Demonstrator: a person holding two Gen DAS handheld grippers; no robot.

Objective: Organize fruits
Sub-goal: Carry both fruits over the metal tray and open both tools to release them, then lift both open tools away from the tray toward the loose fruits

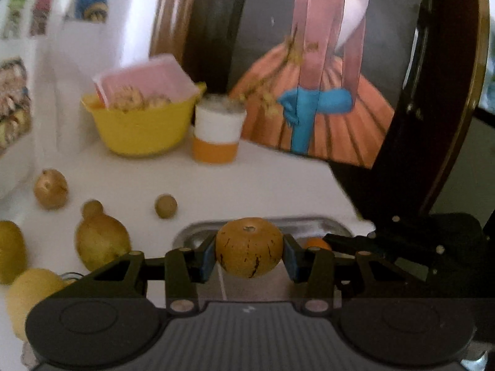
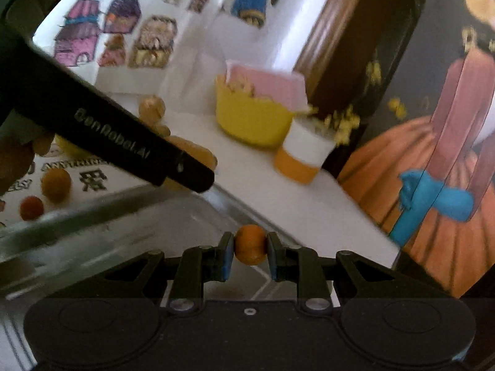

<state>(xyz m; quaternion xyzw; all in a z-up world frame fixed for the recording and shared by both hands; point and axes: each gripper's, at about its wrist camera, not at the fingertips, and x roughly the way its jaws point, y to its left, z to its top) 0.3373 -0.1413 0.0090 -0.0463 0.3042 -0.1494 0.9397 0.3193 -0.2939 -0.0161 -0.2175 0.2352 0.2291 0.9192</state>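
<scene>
Gripping a brown speckled round fruit (image 1: 249, 247) between their blue pads (image 1: 208, 259), the left tongs (image 1: 249, 255) are clamped on it just above the near rim of a clear container (image 1: 198, 232) that sits at the table's front edge. The right tongs (image 2: 250, 252) are clamped on a small orange fruit (image 2: 250, 244), held over the same container (image 2: 92, 216), whose transparent wall runs across the lower left of the right wrist view.

Loose fruits lie on the white table (image 1: 247, 179) to the left of the left tongs: a small round one (image 1: 165, 206), a brownish apple-like one (image 1: 50, 188), a pear-shaped one (image 1: 102, 241) and yellow ones (image 1: 31, 290) at the frame's lower left. Between these and the far objects the table is bare. At the back stand a yellow bowl (image 1: 142, 126) with a pink box (image 1: 145, 83) tilted inside it and, just beside it, a white and orange cup (image 1: 216, 133). A framed painting (image 1: 309, 86) leans at the table's right edge, closing that side.

Only the right wrist view shows the body of the left gripper (image 2: 123, 145) crossing diagonally, a hand (image 2: 15, 160) at the left edge, and two small orange and red fruits (image 2: 55, 184) on a printed sheet beyond the container. In the left wrist view the small orange fruit (image 1: 315, 243) shows just beside the left tongs
</scene>
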